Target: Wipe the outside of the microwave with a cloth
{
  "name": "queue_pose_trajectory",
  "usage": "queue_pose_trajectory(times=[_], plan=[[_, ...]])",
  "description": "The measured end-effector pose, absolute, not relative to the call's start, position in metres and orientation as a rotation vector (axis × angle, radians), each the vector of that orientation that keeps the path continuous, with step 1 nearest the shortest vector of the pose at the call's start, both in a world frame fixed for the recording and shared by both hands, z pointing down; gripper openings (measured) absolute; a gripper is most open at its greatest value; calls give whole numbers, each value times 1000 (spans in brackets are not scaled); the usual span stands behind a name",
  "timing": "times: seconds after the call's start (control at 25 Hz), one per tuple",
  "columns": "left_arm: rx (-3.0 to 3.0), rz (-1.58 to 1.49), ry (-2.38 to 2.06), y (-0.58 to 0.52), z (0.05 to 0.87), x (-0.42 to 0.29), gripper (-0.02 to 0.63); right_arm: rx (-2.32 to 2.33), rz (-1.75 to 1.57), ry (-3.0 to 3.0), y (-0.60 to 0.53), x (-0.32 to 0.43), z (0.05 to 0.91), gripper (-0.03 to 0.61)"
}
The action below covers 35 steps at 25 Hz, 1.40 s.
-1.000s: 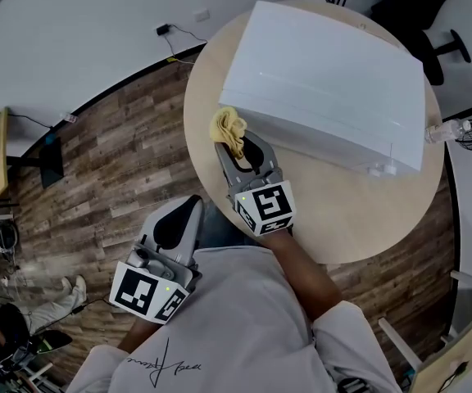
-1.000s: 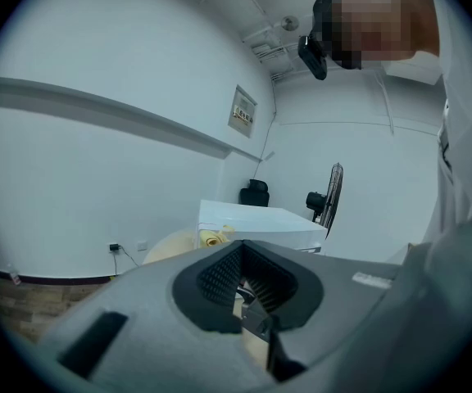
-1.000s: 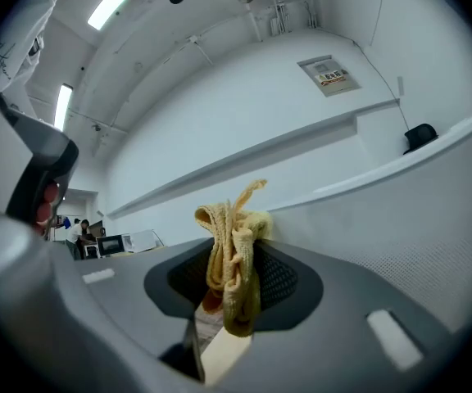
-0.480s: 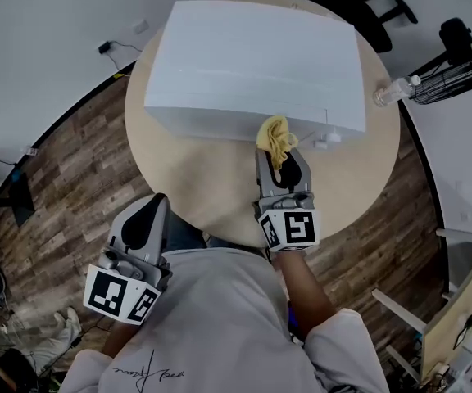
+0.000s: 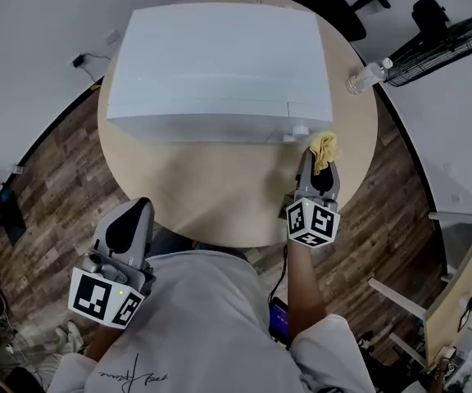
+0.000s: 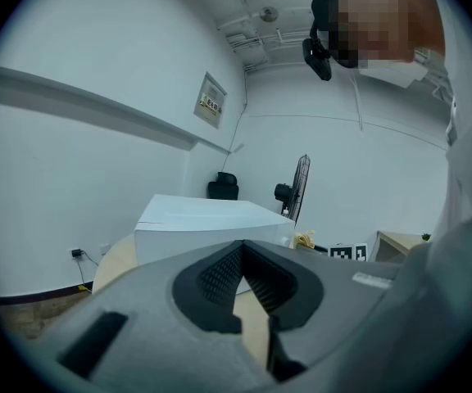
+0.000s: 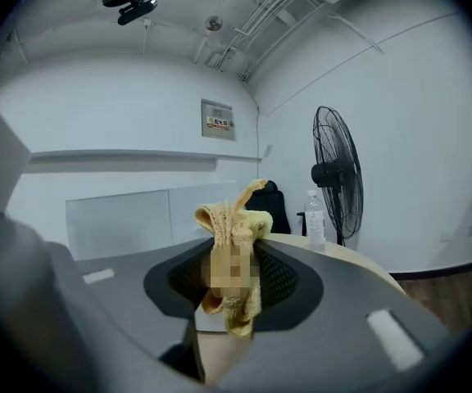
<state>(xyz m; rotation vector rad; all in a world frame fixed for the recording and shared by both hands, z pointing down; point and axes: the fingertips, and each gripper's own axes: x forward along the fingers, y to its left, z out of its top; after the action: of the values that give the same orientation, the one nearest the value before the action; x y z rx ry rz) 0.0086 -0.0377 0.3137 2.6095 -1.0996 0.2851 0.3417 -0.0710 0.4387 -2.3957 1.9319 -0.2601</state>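
R tool [image 5: 320, 164] slid to microwave [image 5: 220, 64] front-right corner — pinching cloth [image 5: 326, 147] | L tool [image 5: 126, 224] closed, idle | sides/top prob. left

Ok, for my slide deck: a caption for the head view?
Yellow cloth in the right gripper, beside the white microwave's corner; left gripper empty.
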Motion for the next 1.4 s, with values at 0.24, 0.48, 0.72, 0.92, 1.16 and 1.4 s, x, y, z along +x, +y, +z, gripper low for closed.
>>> queue_pose_trajectory(times=[0.24, 0.48, 0.72, 0.92, 1.16, 1.4], plan=[[2599, 331, -1114, -37, 311, 4, -3, -2417, -284, 1908, -84, 341, 454, 133], [2569, 357, -1144, -32, 314, -19, -3, -2423, -307, 1846, -83, 325, 458, 133], [2573, 367, -1139, -29, 309, -45, -3, -2457, -314, 1785, -81, 314, 456, 133], [2569, 376, -1154, -24, 303, -71, -3, -2493, -316, 1720, -80, 304, 459, 133], [2580, 391, -1168, -25, 297, -96, -3, -2513, -313, 1658, -83, 290, 462, 133], [2592, 396, -1170, -27, 296, -116, -3, -2504, -315, 1651, -91, 267, 466, 133]])
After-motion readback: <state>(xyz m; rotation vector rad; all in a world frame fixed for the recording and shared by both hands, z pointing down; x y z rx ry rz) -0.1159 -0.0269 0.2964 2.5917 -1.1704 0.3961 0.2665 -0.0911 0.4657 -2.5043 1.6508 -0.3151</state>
